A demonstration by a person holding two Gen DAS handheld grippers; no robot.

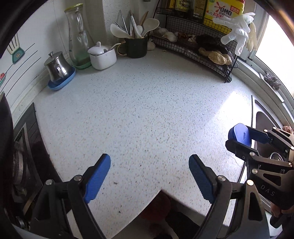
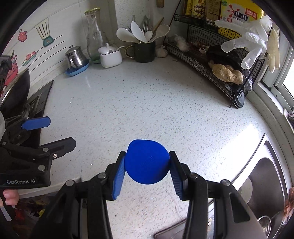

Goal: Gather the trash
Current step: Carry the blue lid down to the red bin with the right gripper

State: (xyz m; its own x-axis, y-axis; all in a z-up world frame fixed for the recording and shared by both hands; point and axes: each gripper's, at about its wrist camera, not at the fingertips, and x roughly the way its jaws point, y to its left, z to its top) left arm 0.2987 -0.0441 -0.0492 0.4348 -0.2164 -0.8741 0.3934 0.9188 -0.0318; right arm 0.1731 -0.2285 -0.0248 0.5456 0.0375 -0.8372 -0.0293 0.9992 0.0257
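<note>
Gripping blue disc (image 2: 147, 161), right gripper (image 2: 147, 171) jaws clamped; left gripper (image 1: 149, 176) jaws apart; "OMO" bottle (image 1: 223, 11)

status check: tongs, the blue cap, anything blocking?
Left tongs open, empty. Right tongs clamped on blue cap, above the counter. Nothing in the way.

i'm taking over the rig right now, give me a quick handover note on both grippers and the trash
Right gripper: shut on a round blue plastic lid, held above the speckled white countertop.
Left gripper: open, empty, over the same countertop.
Done: the lid is picked up.
Left: no bin is in view, so the lid is not yet dropped. Only small dark crumbs show near the counter's front edge.
</note>
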